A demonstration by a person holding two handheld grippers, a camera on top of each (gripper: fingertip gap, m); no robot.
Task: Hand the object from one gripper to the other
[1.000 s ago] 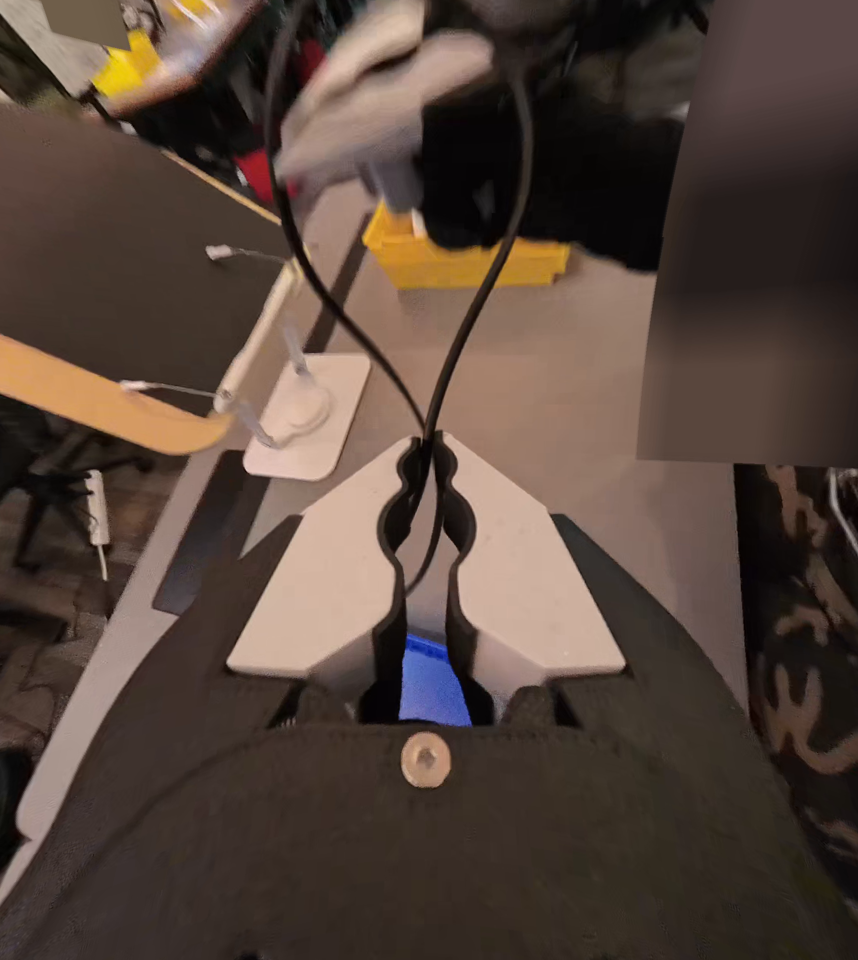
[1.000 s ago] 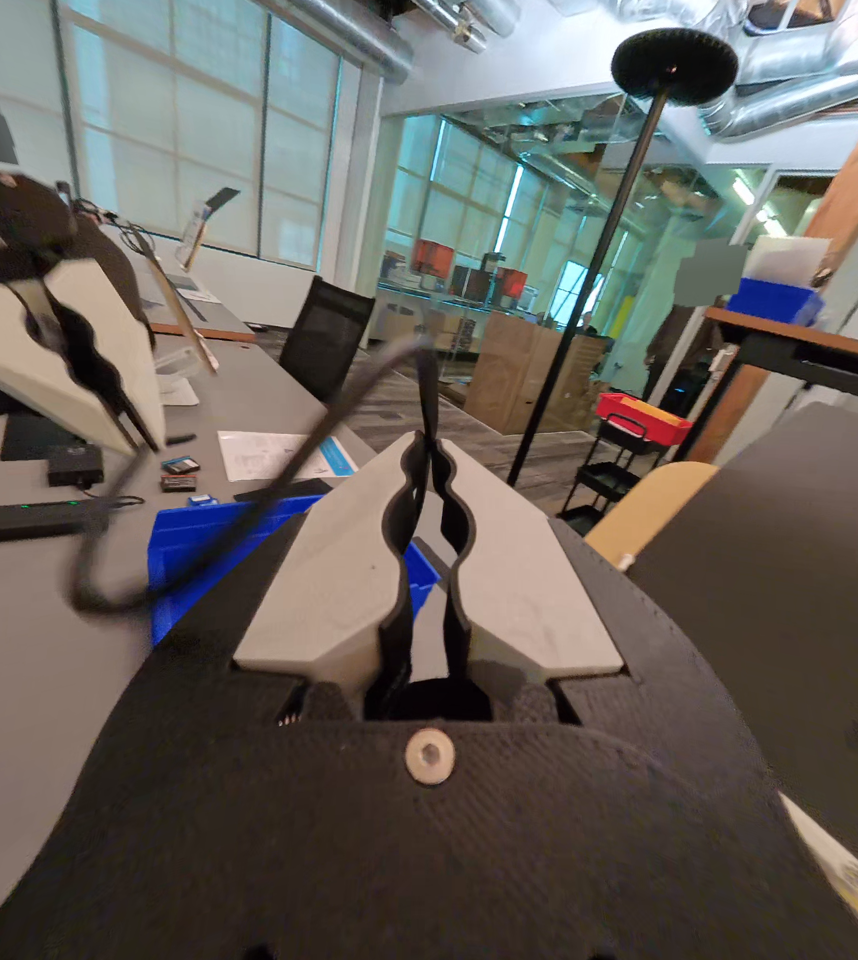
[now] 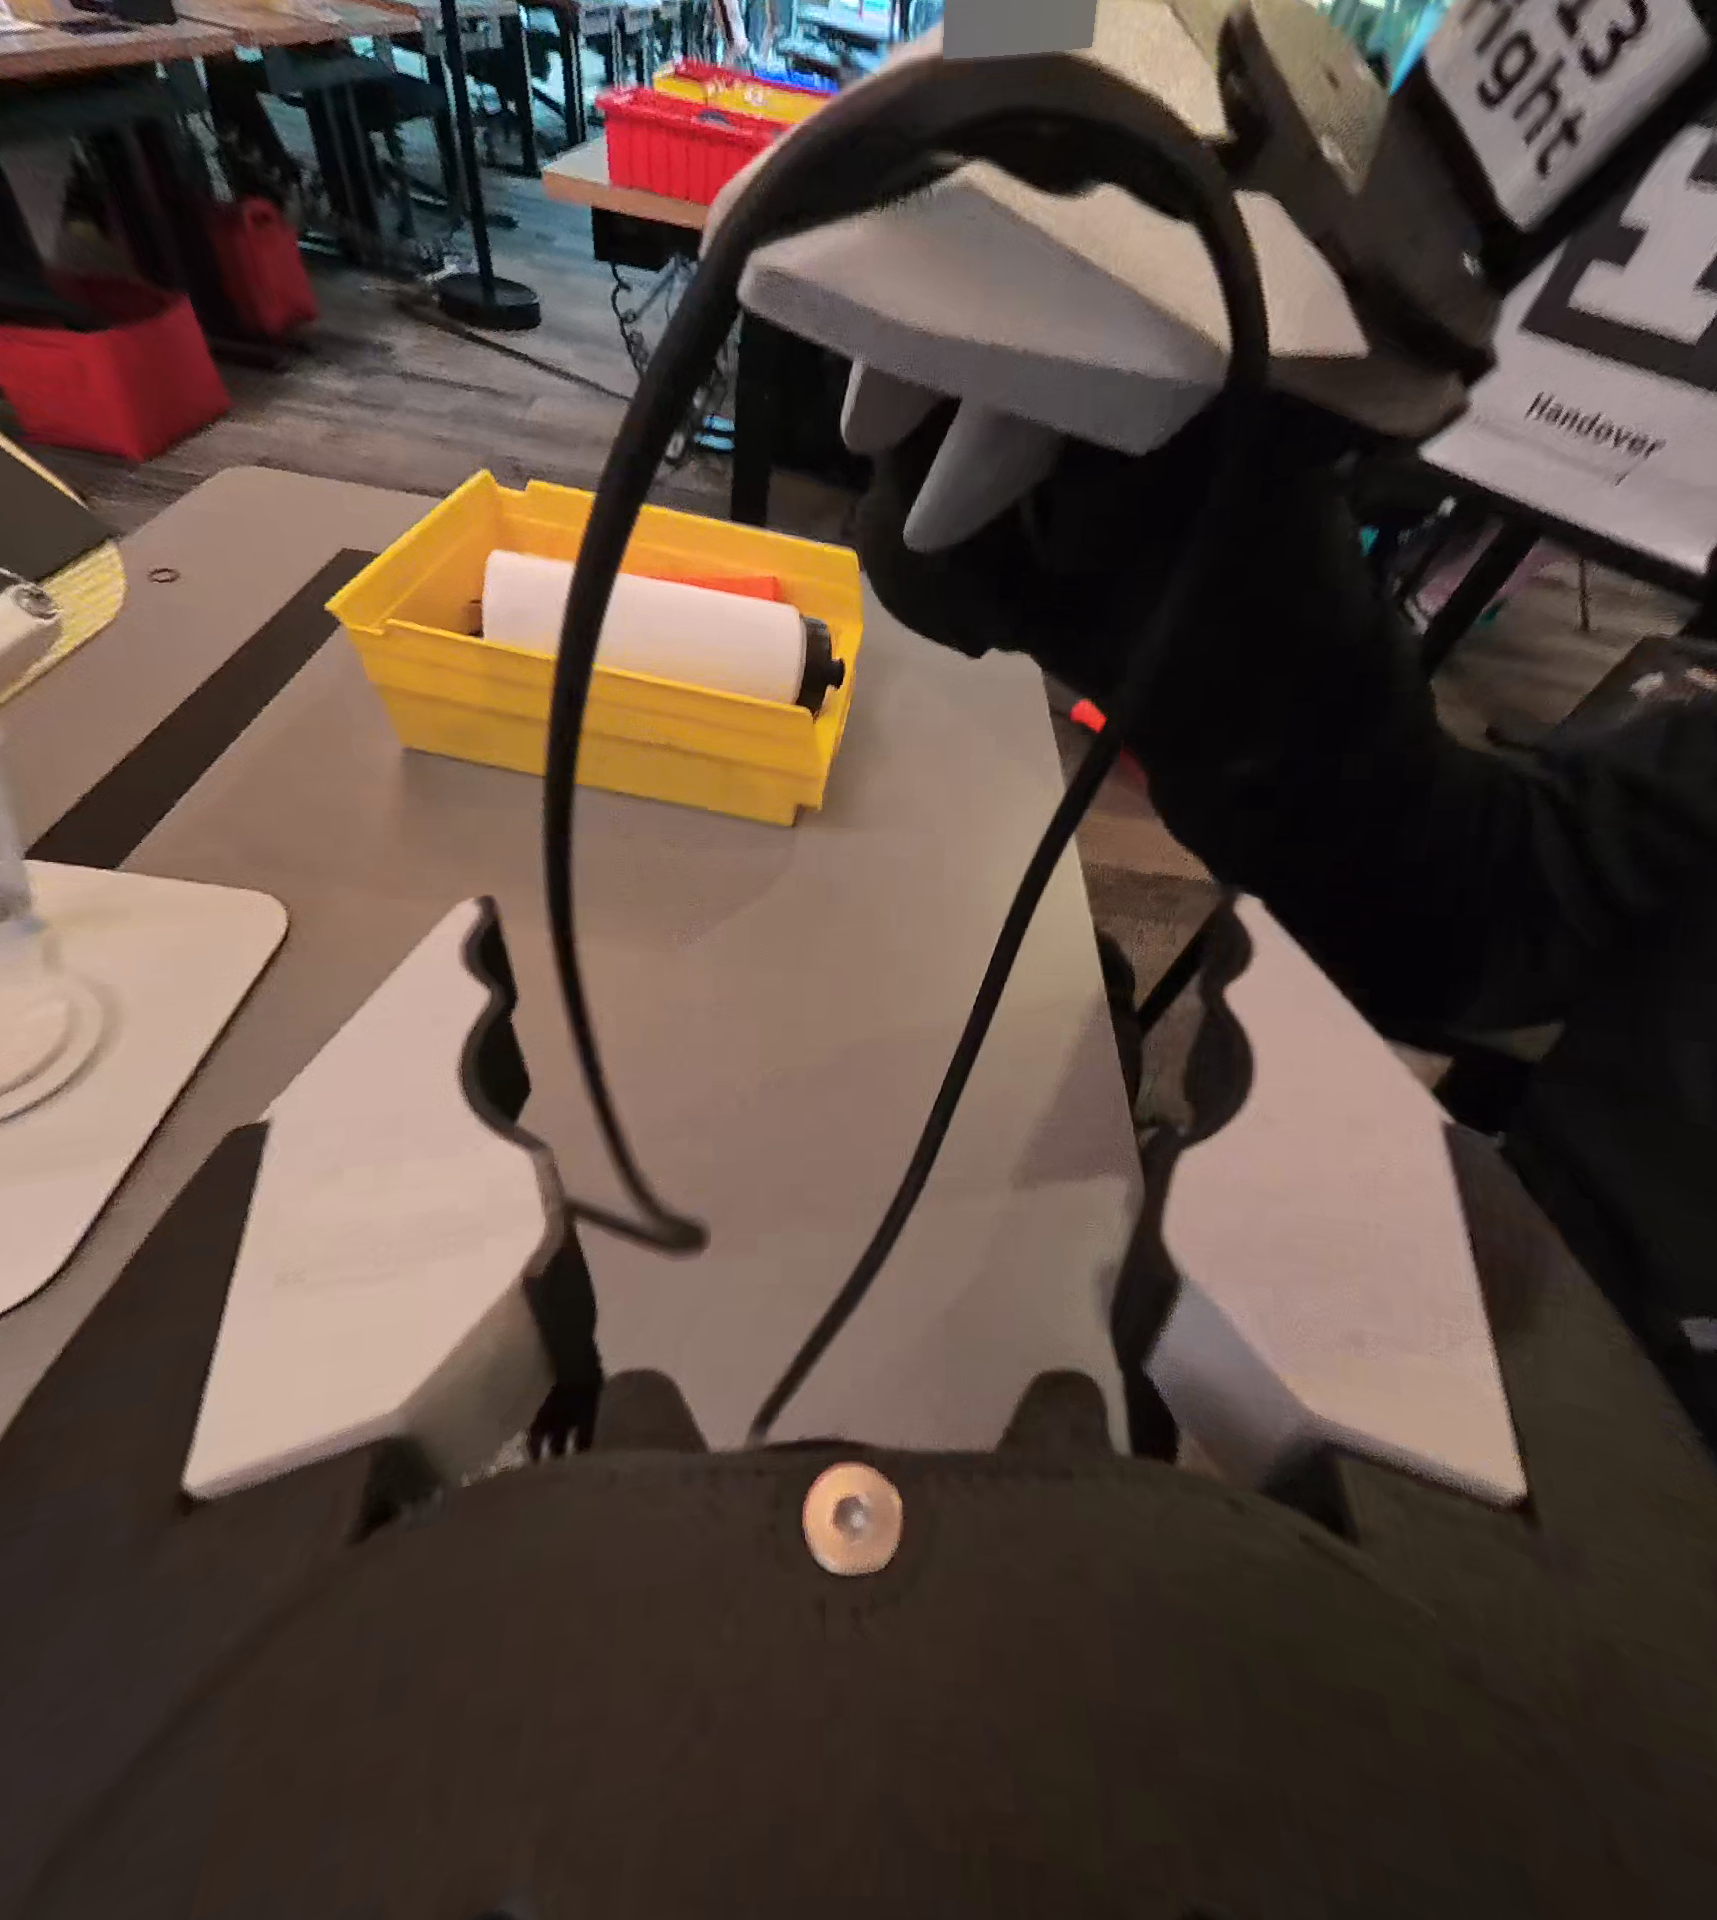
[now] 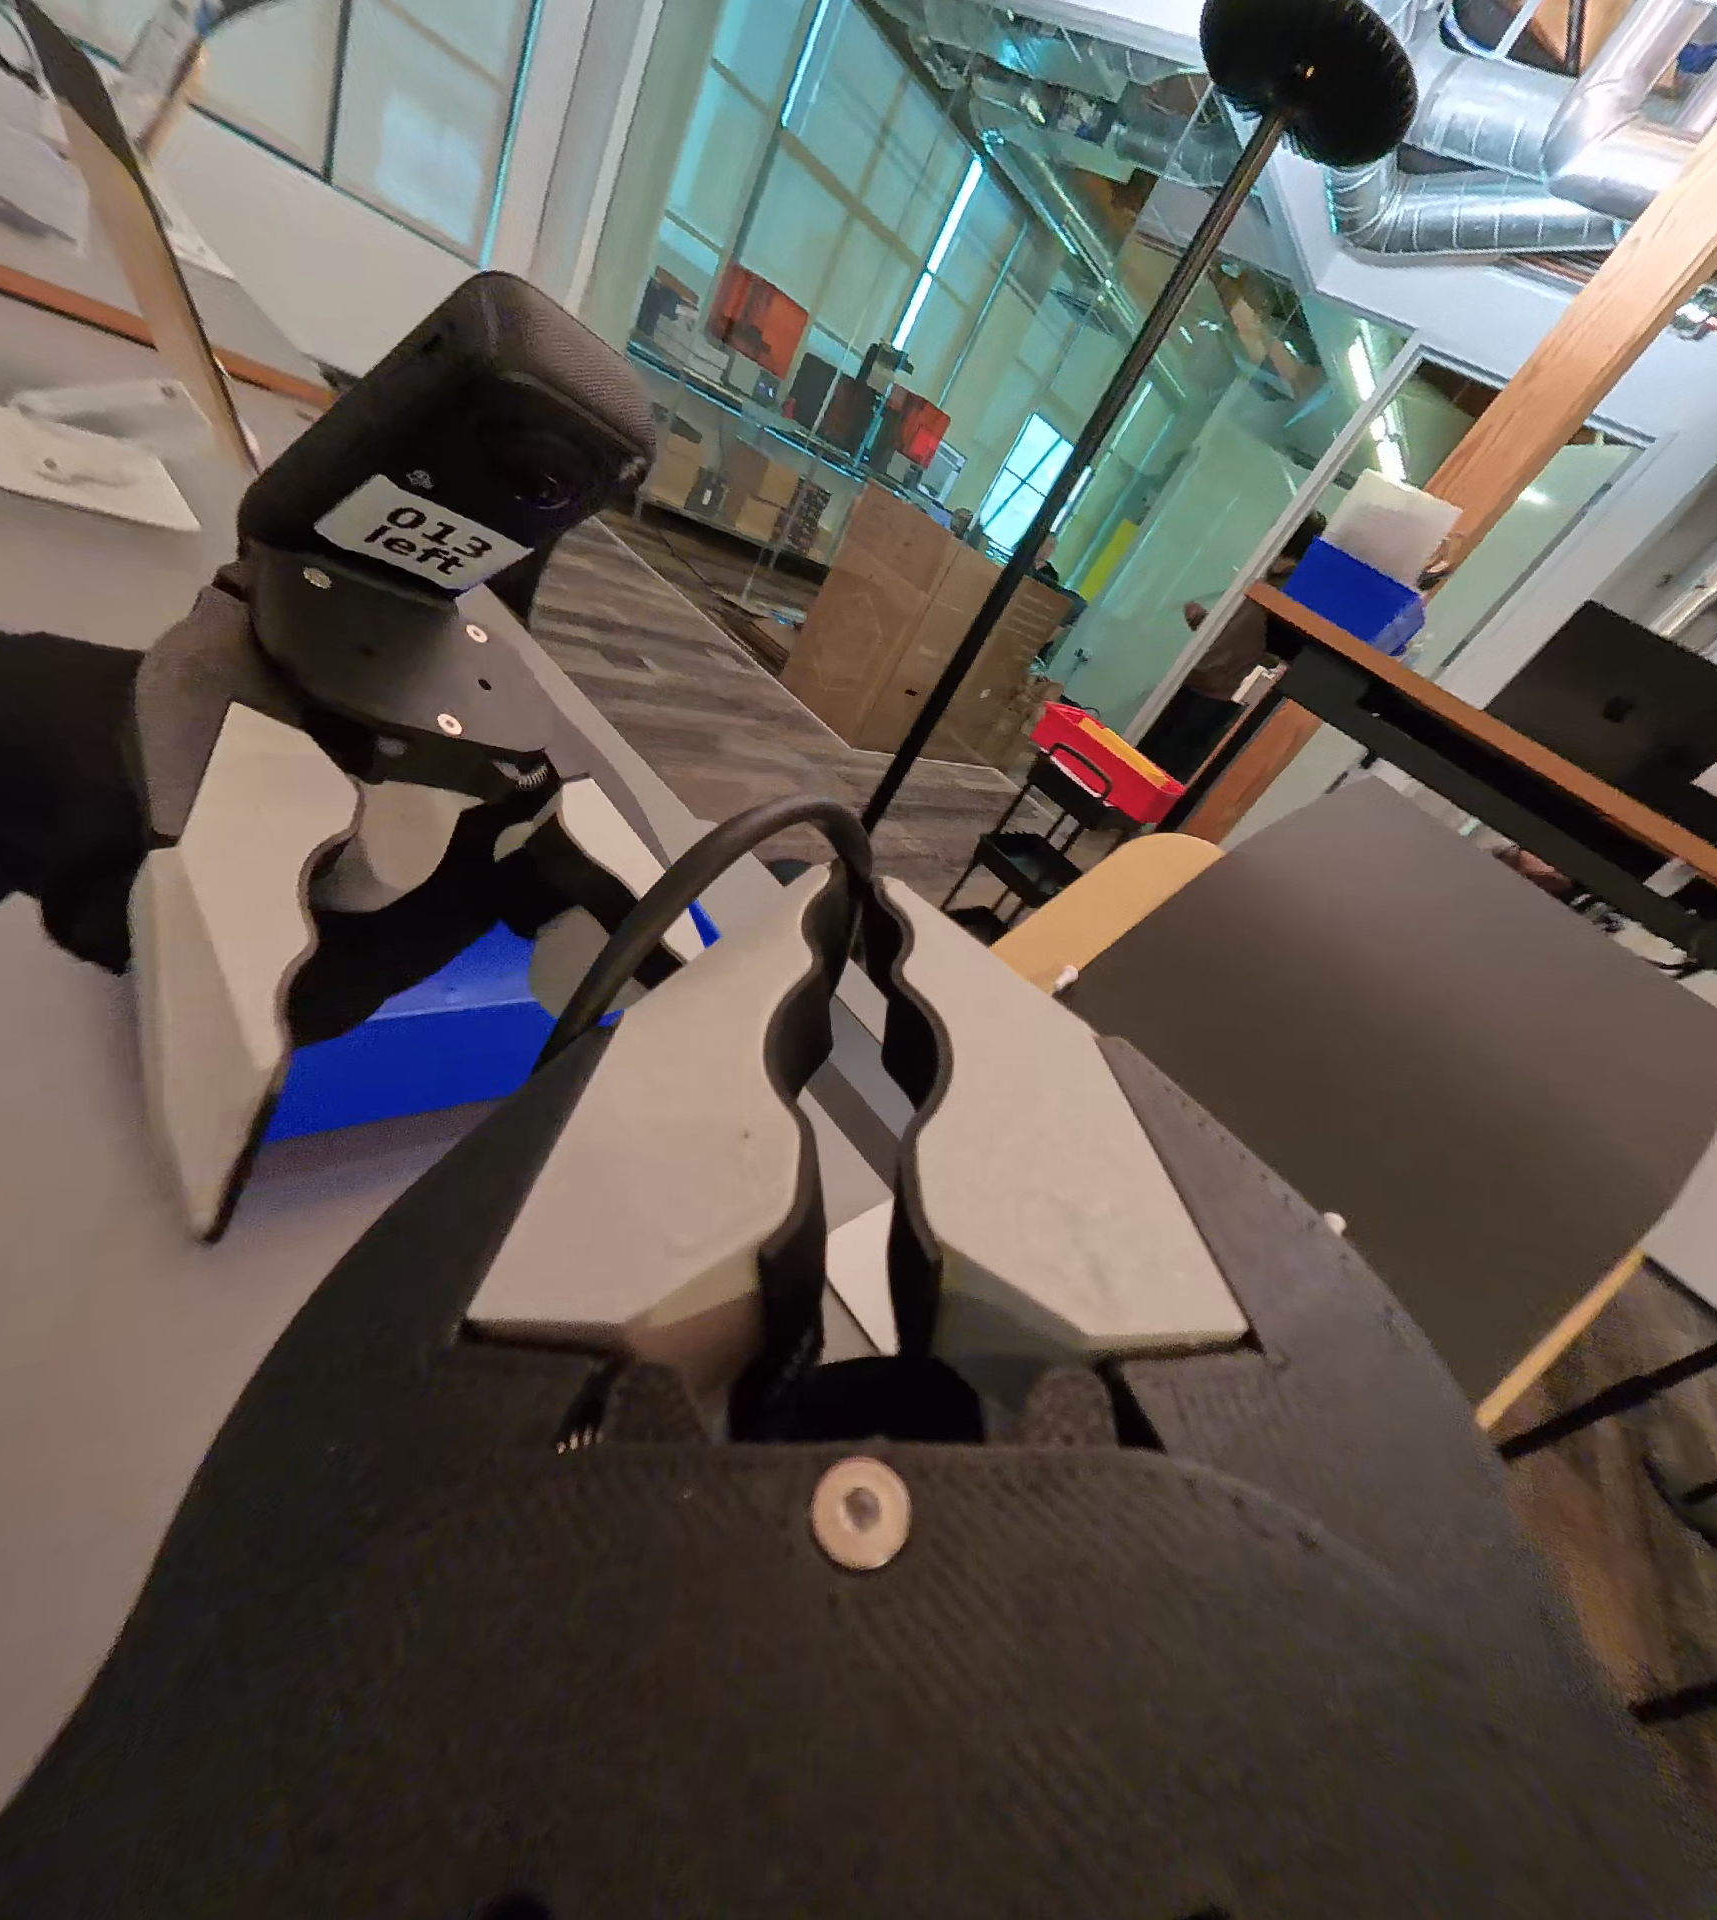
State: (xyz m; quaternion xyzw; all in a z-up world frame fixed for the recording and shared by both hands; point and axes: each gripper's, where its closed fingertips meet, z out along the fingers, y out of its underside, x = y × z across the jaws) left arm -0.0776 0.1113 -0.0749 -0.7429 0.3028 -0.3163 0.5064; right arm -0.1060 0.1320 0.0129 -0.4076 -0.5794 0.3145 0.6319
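Observation:
A black cable (image 3: 573, 727) hangs in a loop from my right gripper (image 3: 781, 187), which is up and to the right in the left wrist view, held by a black-gloved hand (image 3: 1249, 727). My left gripper (image 3: 859, 925) is open. Both strands of the cable hang down between its fingers, and one strand touches the left pad. In the right wrist view my right gripper (image 4: 849, 883) is shut on the cable (image 4: 729, 852), which arches out of its tips to the left. The left gripper (image 4: 418, 1039) shows there at the left, jaws wide apart.
A yellow bin (image 3: 688, 748) holding a white roll (image 3: 646, 629) sits on the grey table (image 3: 833, 987) ahead. A white stand base (image 3: 54, 1091) is at the left. A blue bin (image 4: 397, 1049) lies behind the left gripper. A black board (image 4: 1353, 1039) stands at the right.
My left gripper has opened and let go of the cable. The right gripper keeps its hold, and the two grippers have come closer together.

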